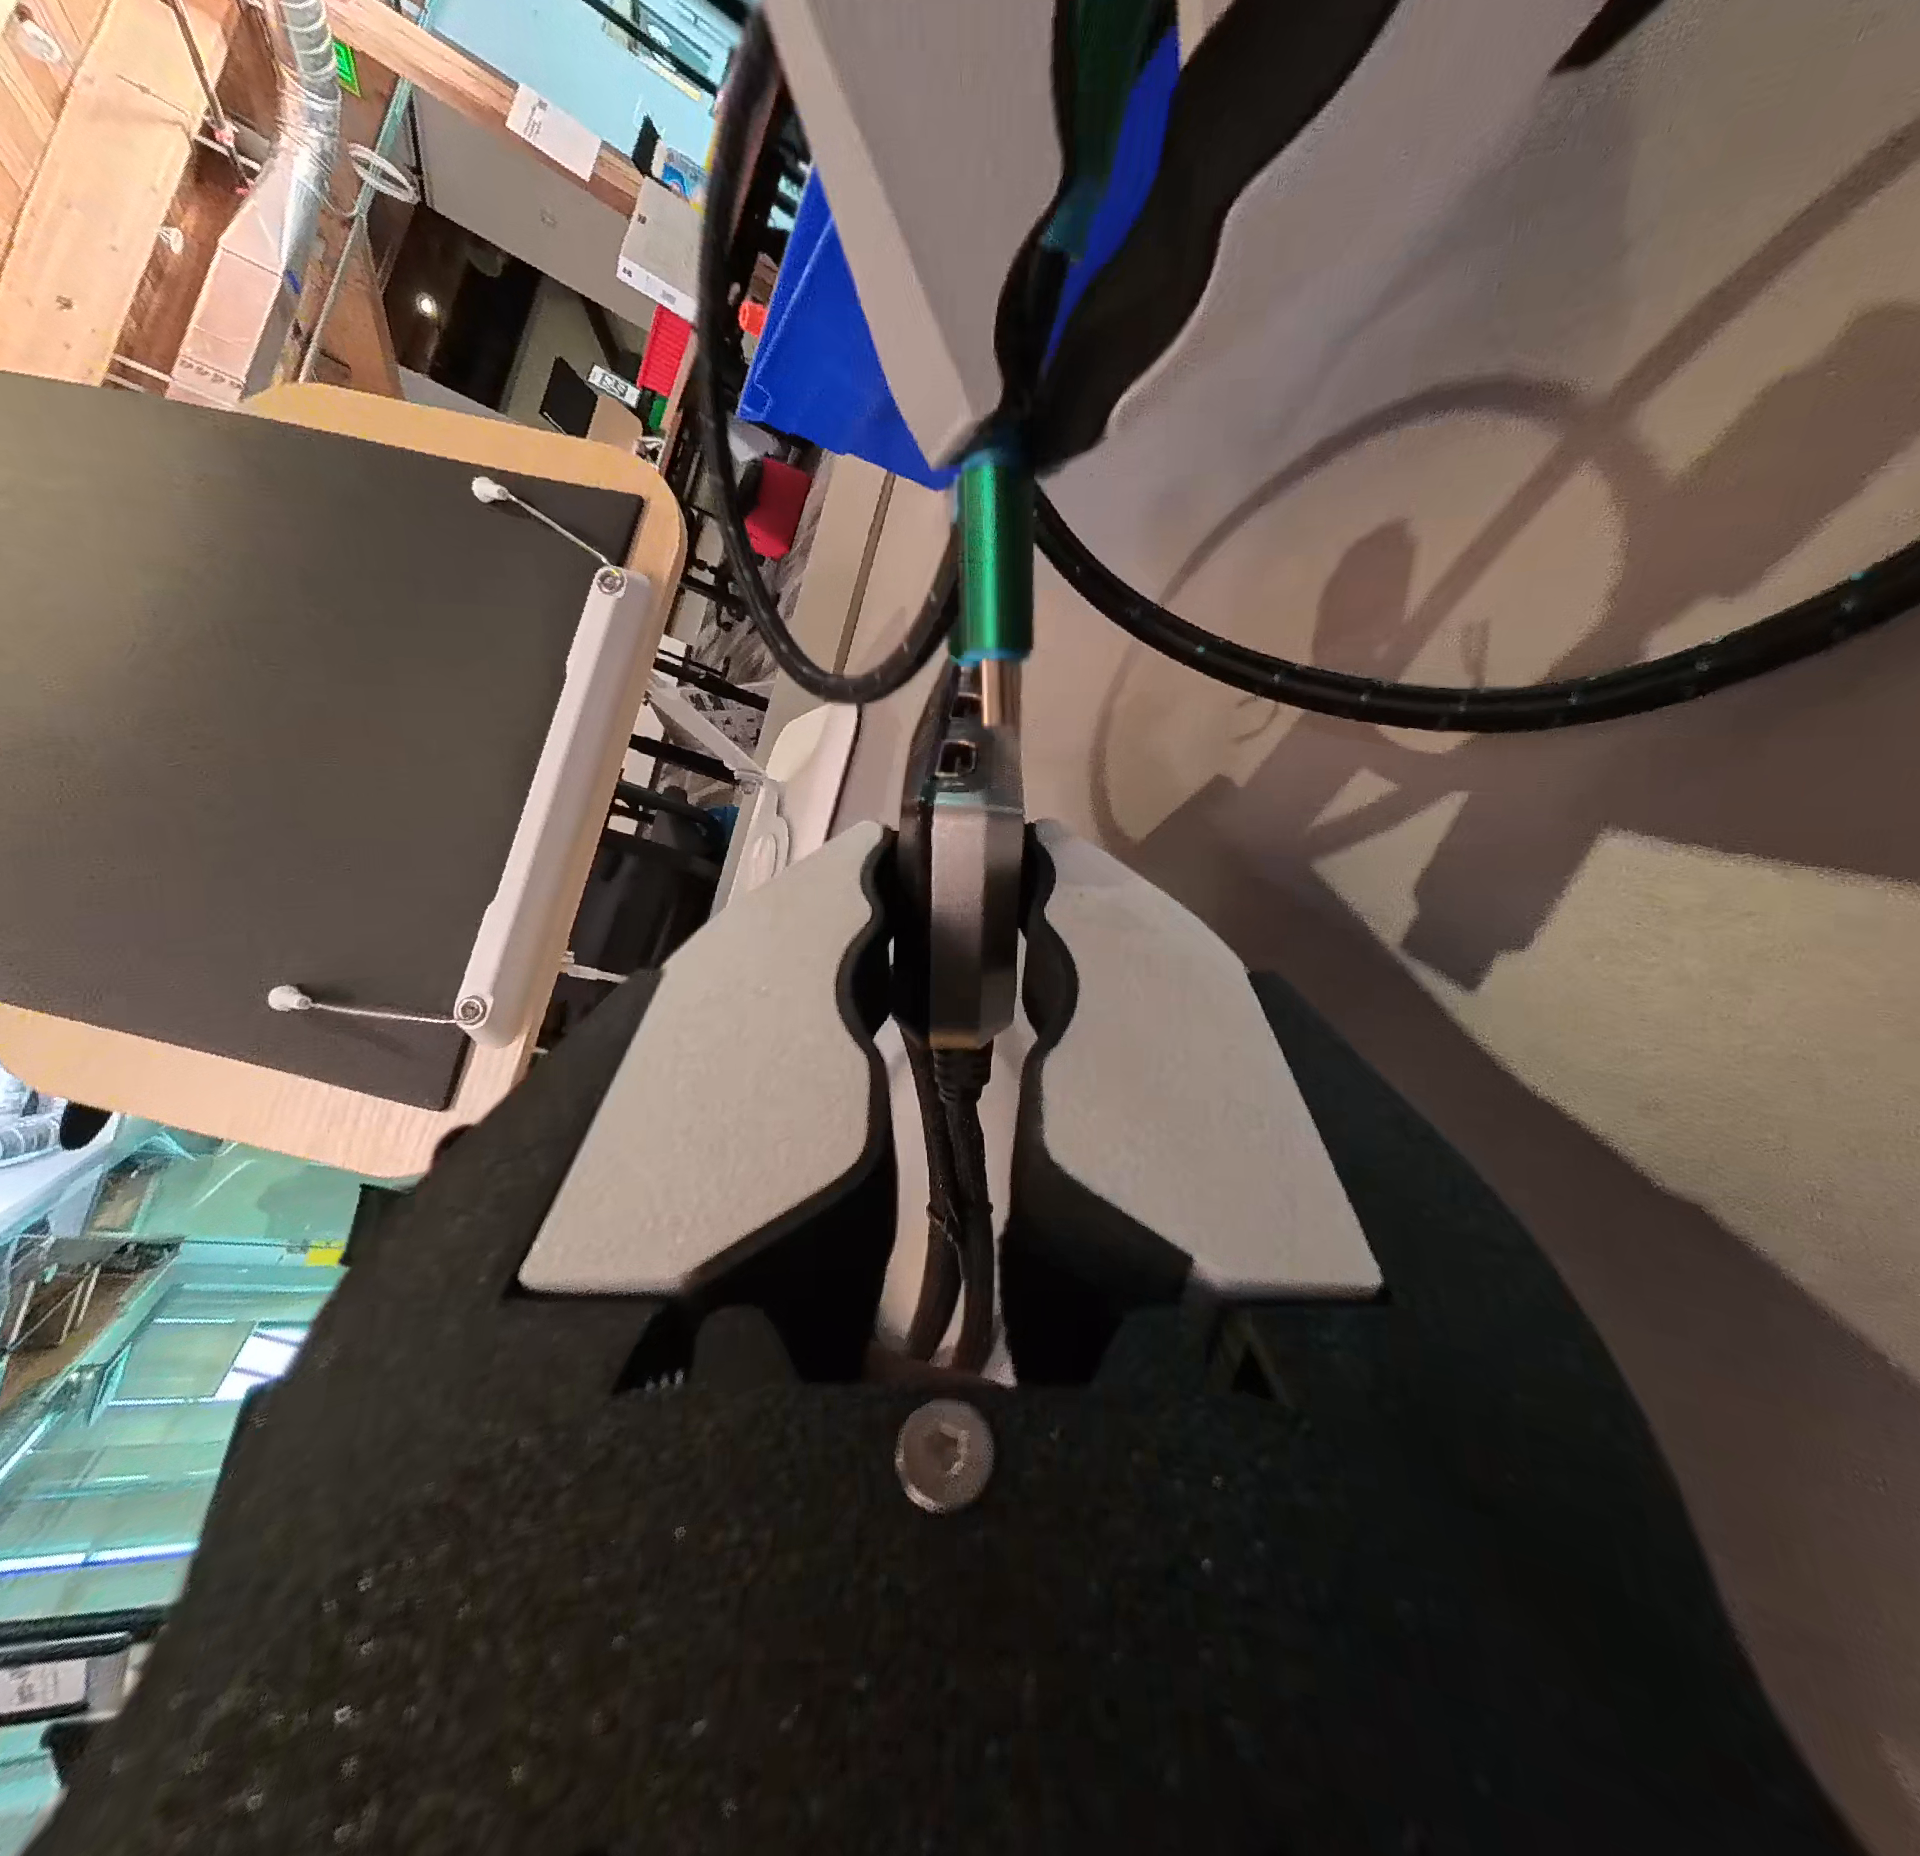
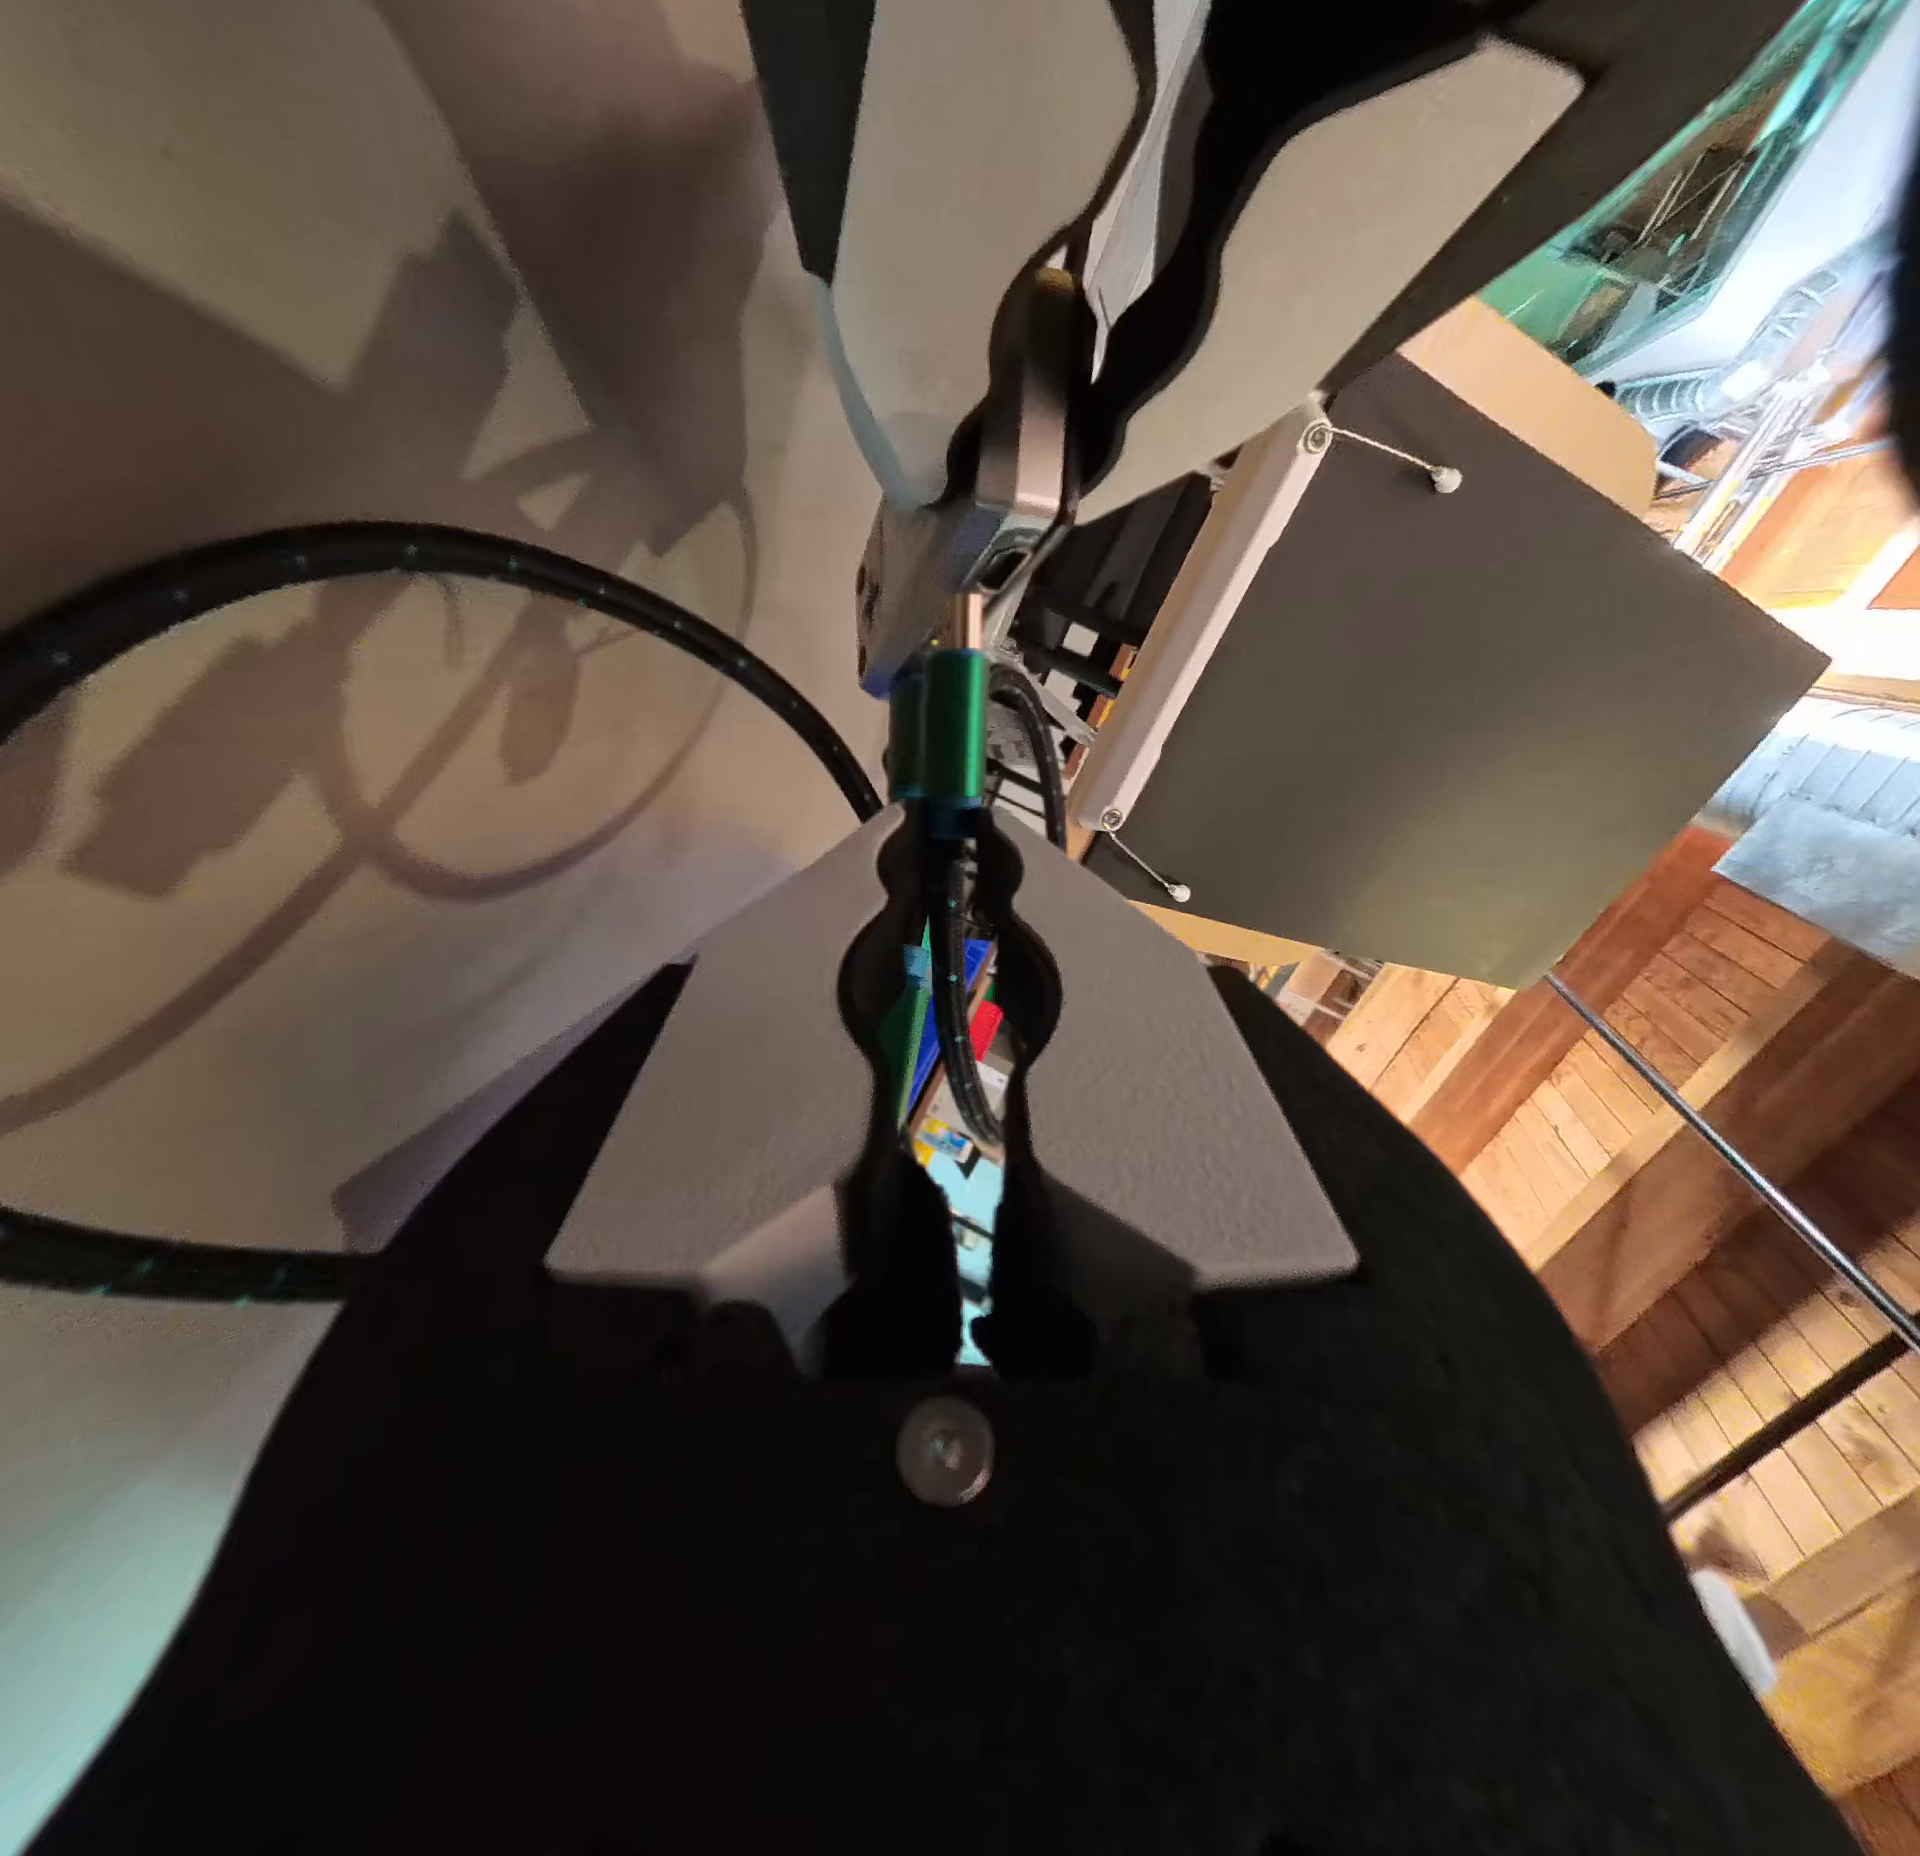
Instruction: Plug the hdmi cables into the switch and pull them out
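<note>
Left gripper [image 1: 961,933] is pinching the grey switch [image 1: 966,923] in midair. Right gripper [image 2: 951,850] clamps the green plug [image 2: 940,731] just at the switch's port edge, cable [image 2: 364,570] looping beside. No readable writing.

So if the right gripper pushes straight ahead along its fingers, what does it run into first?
The right gripper, gripping the cable just behind the green plug, would drive that plug's metal tip further into the grey switch clamped by the left gripper.

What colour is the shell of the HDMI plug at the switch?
Metallic green, with a silver metal tip, on the HDMI plug. Left wrist view shows it best.
</note>
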